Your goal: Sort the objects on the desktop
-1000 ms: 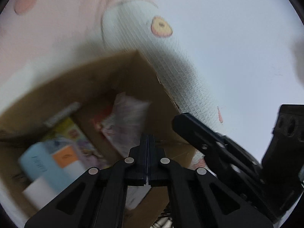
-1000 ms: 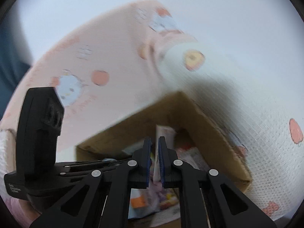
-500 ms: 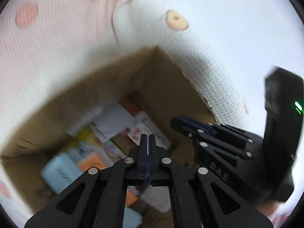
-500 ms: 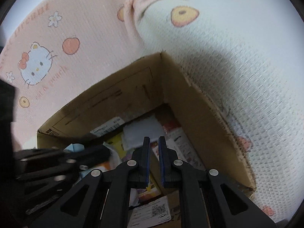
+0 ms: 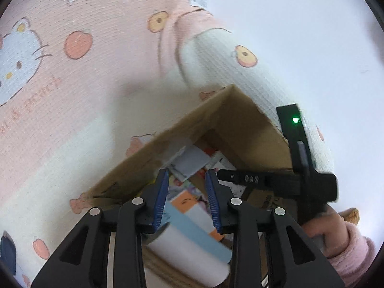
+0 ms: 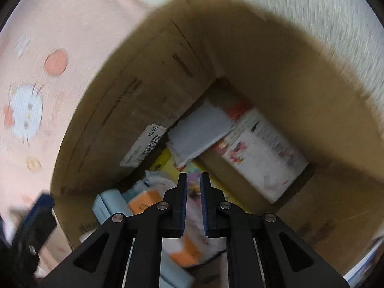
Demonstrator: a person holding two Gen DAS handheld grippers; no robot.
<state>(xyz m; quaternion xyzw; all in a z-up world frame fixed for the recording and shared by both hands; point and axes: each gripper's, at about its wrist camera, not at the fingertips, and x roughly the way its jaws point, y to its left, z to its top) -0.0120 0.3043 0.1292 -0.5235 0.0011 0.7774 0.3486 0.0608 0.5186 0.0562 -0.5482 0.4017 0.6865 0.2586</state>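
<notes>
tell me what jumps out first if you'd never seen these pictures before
The open cardboard box fills the right wrist view, with a jumble of packets and papers on its bottom, among them a white leaflet against the far right wall. Around it lies a pink cartoon-cat cloth. In the left wrist view the left hand-held gripper, whose jaws have just been opening, stands over a white roll.
</notes>
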